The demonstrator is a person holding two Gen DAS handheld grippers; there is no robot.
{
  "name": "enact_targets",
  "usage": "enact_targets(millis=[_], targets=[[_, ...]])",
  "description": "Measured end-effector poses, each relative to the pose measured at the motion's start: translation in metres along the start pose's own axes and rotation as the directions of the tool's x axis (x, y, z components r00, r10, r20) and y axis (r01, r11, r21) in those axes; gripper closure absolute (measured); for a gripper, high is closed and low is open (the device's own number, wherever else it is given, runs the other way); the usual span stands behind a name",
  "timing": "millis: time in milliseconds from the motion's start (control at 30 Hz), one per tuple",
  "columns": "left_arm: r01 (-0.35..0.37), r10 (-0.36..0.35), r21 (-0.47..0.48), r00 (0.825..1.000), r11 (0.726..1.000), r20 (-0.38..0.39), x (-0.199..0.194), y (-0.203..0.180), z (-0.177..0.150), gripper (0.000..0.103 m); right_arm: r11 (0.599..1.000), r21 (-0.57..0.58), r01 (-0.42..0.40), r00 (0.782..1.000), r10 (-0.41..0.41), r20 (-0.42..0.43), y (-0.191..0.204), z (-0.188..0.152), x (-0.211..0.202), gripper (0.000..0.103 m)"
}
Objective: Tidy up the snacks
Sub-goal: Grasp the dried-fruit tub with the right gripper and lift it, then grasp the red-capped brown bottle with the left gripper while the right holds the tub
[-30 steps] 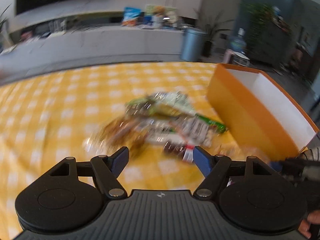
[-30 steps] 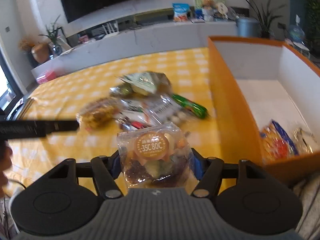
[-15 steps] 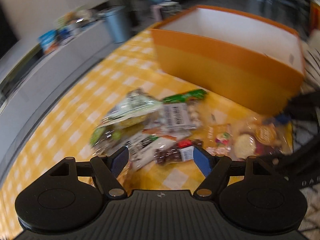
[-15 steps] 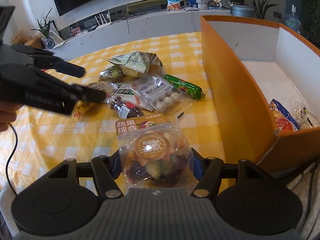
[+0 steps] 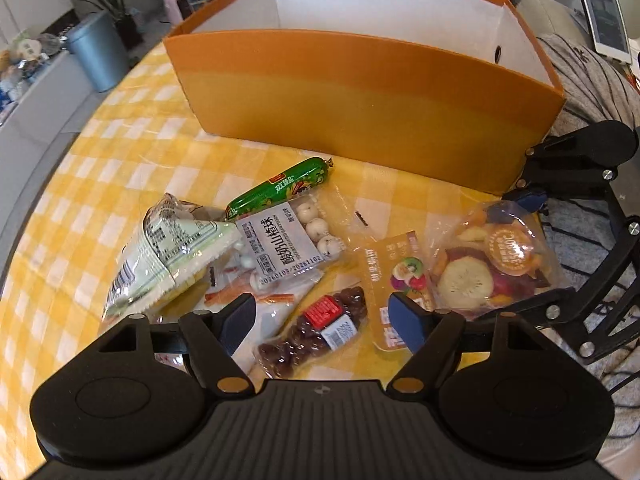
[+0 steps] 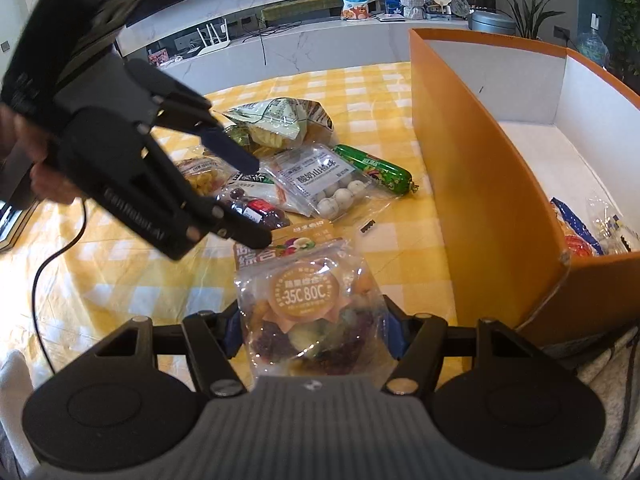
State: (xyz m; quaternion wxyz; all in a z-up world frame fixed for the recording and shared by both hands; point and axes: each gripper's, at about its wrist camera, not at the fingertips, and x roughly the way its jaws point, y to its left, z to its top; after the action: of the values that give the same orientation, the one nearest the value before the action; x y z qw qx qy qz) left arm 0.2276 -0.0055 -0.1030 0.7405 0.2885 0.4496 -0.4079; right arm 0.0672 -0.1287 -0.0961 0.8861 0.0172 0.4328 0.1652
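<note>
My left gripper [image 5: 324, 316] hangs low over the snack pile on the yellow checked cloth. Its jaws are opening. A small clear pack of dark red sweets [image 5: 316, 332] lies between them, untouched by the pads. Beyond it lie a green sausage stick [image 5: 280, 190], a pack of white balls [image 5: 292, 240] and a pale green bag [image 5: 168, 256]. My right gripper [image 6: 314, 334] is shut on a clear bag of dried fruit [image 6: 308, 308], held just above the cloth beside the orange box [image 6: 472, 184]. In the right wrist view the left gripper [image 6: 254, 200] points down at the pile.
The orange box [image 5: 360, 92] stands open-topped behind the pile, with a few snack packs [image 6: 576, 232] in its near corner. A grey bin [image 5: 96, 56] stands off the table's far edge. A black cable [image 6: 52, 264] trails over the cloth at left.
The left gripper has rolled, swung toward the box side and come down over the pile, so the dark red pack now lies between its jaws. The right gripper kept still with its bag.
</note>
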Motion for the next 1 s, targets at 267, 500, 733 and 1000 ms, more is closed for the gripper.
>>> enact_targets(millis=[267, 500, 733, 1000], targets=[[0.149, -0.149, 0.015, 0.989, 0.989, 0.014, 0.012, 0.019, -0.004, 0.013, 1.000, 0.010, -0.012, 1.000, 0.012, -0.009, -0.001, -0.001, 0.000, 0.039], [0.249, -0.250, 0.050, 0.968, 0.967, 0.008, 0.017, 0.025, -0.007, 0.010, 0.992, 0.099, -0.076, 0.997, 0.078, -0.014, -0.013, -0.007, -0.011, 0.041], [0.082, -0.077, 0.201, 0.996, 0.976, -0.033, 0.025, 0.007, -0.006, 0.020, 0.996, 0.066, -0.059, 0.998, 0.060, -0.017, -0.006, -0.014, -0.016, 0.042], [0.013, -0.014, 0.272, 1.000, 0.962, 0.001, 0.029, -0.022, -0.001, 0.067, 0.997, 0.057, -0.060, 0.998, 0.061, -0.017, -0.005, -0.014, -0.012, 0.042]])
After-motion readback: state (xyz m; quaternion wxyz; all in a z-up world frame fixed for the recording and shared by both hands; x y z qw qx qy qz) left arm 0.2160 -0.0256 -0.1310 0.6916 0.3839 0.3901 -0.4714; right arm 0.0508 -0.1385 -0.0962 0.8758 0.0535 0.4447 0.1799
